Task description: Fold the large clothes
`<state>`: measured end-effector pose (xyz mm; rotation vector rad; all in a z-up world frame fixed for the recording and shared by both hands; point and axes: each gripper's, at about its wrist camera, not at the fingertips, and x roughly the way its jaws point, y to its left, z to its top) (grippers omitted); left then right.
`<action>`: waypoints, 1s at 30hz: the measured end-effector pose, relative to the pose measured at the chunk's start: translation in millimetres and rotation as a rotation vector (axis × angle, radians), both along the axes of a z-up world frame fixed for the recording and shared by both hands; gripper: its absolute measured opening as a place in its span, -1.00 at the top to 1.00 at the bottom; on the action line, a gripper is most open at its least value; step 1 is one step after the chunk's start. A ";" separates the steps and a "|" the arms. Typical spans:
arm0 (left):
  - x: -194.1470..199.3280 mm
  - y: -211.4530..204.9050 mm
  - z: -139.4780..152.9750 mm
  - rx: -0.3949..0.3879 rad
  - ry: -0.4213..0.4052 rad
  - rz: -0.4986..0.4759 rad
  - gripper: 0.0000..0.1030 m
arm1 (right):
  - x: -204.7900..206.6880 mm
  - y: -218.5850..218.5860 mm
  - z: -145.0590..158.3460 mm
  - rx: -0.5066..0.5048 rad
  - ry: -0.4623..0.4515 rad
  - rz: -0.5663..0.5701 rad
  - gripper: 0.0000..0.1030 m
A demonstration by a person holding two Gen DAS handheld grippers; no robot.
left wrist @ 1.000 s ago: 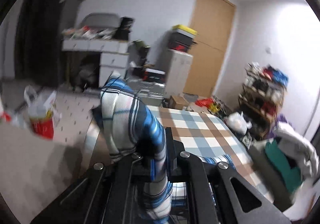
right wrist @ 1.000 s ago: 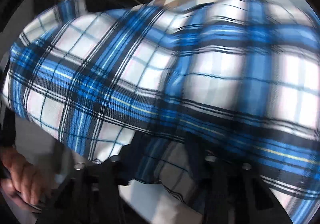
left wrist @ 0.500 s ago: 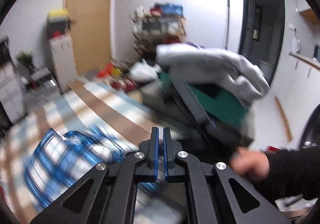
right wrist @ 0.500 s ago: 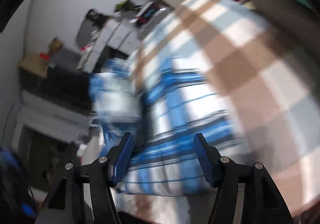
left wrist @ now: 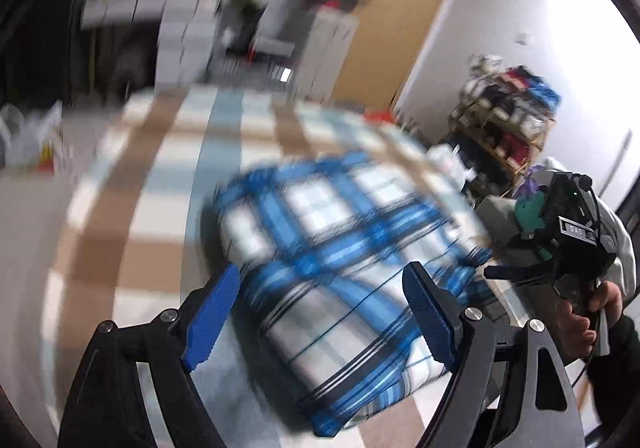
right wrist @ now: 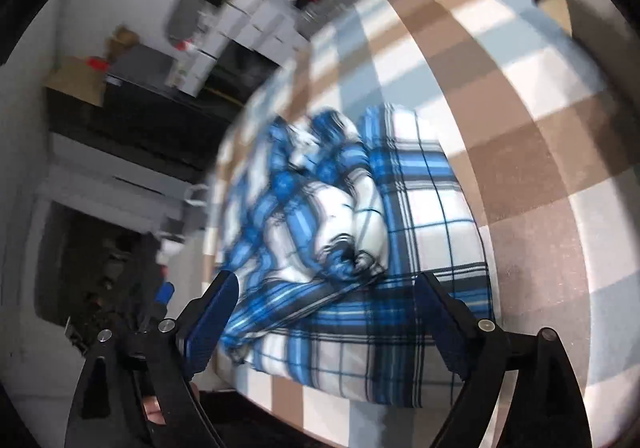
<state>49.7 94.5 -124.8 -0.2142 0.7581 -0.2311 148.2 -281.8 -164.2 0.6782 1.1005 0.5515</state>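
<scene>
A blue, white and black plaid shirt lies bunched in a rough folded heap on the table with the brown, white and pale blue checked cloth. It also shows in the right wrist view, near the table's near edge. My left gripper is open and empty, just above the shirt. My right gripper is open and empty, hovering over the shirt's near side. The right gripper's body and the hand on it show in the left wrist view. Both views are blurred.
White drawers and cluttered shelves stand beyond the table. A wooden door is behind. A rack of clothes and a pile of clothes are at the right. A white bag sits at the left.
A second ago both grippers were shut on the plaid shirt and held it up. They have let go. The shirt now lies on the table and both grippers are open above it.
</scene>
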 end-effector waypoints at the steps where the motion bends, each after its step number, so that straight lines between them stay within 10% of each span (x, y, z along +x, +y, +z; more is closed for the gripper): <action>1: 2.7 -2.0 -4.6 0.019 0.007 -0.001 -0.56 | 5.6 3.8 -4.4 -0.008 0.028 0.010 -0.75; 9: -3.6 -37.7 -16.7 0.228 0.025 -0.085 -0.56 | 34.6 51.7 0.2 -0.241 0.005 0.066 -0.75; 11: -6.1 -28.9 -17.1 0.234 0.032 -0.085 -0.56 | 34.8 67.6 0.4 -0.337 -0.033 0.095 -0.32; 13: -5.0 -17.6 -19.0 0.219 0.060 -0.082 -0.56 | 29.3 85.6 0.6 -0.421 -0.057 0.148 0.54; 15: -1.2 -8.5 -21.0 0.179 0.090 -0.066 -0.56 | 20.2 91.5 8.5 -0.451 -0.098 0.157 0.78; 25: -2.5 18.0 -13.4 0.039 0.094 -0.005 -0.56 | -51.3 62.6 119.4 -0.163 -0.323 0.070 0.91; 30: -3.6 6.5 -14.7 0.047 0.099 -0.027 -0.56 | -89.2 32.9 104.8 -0.115 -0.317 -0.020 0.91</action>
